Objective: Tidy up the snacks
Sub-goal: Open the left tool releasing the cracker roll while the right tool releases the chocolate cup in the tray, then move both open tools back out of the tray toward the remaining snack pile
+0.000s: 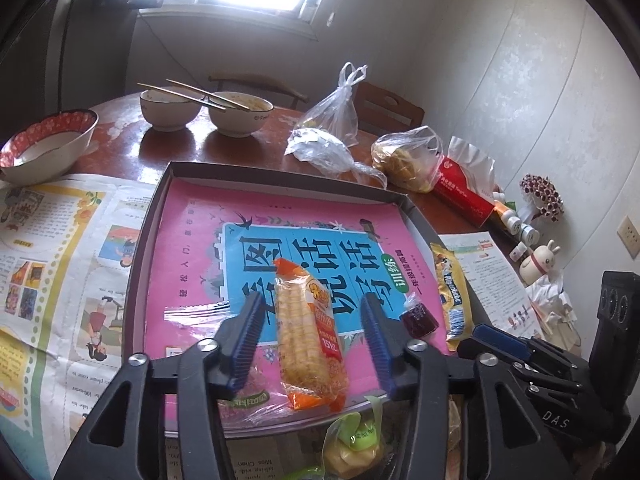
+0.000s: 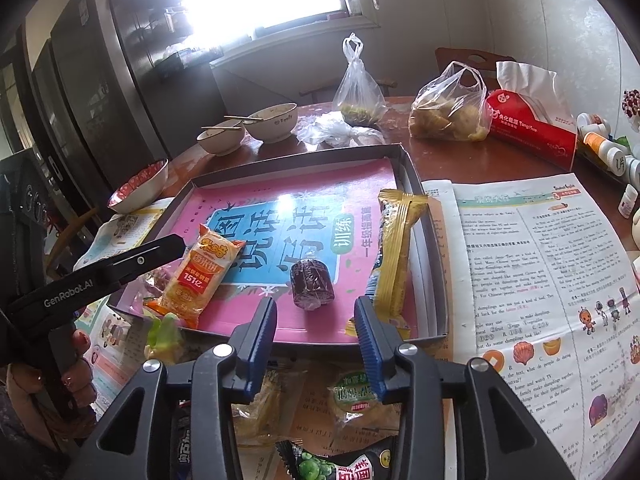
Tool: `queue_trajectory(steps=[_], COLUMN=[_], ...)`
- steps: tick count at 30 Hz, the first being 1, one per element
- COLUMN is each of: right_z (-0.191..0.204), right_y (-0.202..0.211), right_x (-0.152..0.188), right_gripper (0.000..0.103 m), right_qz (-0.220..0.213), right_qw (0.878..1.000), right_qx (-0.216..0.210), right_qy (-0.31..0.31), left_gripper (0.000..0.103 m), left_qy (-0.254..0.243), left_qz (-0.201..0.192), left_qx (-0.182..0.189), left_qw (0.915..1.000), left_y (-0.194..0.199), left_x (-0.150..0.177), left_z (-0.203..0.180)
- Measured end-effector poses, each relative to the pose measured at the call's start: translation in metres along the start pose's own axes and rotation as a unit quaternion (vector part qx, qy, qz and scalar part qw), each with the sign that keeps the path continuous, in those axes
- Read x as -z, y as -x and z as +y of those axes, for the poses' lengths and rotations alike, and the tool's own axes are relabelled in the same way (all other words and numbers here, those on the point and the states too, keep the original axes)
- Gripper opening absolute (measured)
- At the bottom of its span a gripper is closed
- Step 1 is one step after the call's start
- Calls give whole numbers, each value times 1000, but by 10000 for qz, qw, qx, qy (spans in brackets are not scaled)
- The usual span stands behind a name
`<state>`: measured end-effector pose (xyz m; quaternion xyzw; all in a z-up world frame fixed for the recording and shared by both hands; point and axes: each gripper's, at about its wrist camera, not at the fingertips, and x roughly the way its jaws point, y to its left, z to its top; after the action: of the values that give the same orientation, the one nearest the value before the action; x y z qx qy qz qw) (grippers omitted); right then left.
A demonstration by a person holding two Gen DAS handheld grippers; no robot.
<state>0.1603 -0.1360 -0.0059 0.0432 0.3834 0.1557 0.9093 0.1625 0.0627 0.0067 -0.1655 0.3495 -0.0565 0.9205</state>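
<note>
A shallow dark tray (image 1: 149, 216) (image 2: 404, 160) lined with a pink book cover holds three snacks. An orange rice-cracker pack (image 1: 308, 332) (image 2: 202, 274) lies near its front. A small dark purple snack (image 1: 418, 317) (image 2: 312, 283) lies beside it. A long yellow pack (image 1: 451, 292) (image 2: 394, 248) leans on the right wall. My left gripper (image 1: 310, 314) is open, its fingers on either side of the cracker pack, apart from it. My right gripper (image 2: 316, 314) is open and empty at the tray's front edge. Loose snacks lie in front of the tray: a green-yellow one (image 1: 354, 440) (image 2: 164, 336) and a green-label pack (image 2: 354, 394).
Newspapers (image 1: 48, 264) (image 2: 540, 272) cover the table around the tray. Bowls with chopsticks (image 1: 240, 114) (image 2: 272, 122), a red-rimmed bowl (image 1: 48, 144), plastic bags (image 1: 408, 156) (image 2: 450, 108), a red tissue pack (image 2: 532, 128) and small bottles (image 2: 604, 144) stand behind.
</note>
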Motion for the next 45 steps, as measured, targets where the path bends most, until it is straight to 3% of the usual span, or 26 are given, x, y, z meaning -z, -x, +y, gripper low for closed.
queue_trajectory(steps=[8,18,25,37,45], right_z=[0,0,-1,-2,-1], right_y=[3,7,11,19,27], right_x=[1,0,-1,-3,-3], right_gripper=[44,44,44,45,49], right_qz=[-21,-69,-110,-197,-289], right_qw=[10000,10000,9999,9998,9996], right_qx=[1,-23,-10,-2,25], right_qy=[-21,-25,-40,-55,-23], left_gripper=[60,60,60,63,67], left_qy=[-36,-429,-462,-285,-227], left_qz=[-18,124,187,73,-238], left_qx=[-104,-820,-1060,-885,-705], left_qw=[9999,9956,9931,9956,9970], left_y=[6,3,1,19,42], left_x=[0,8,9,8,3], left_z=[-1,1,5,8,2])
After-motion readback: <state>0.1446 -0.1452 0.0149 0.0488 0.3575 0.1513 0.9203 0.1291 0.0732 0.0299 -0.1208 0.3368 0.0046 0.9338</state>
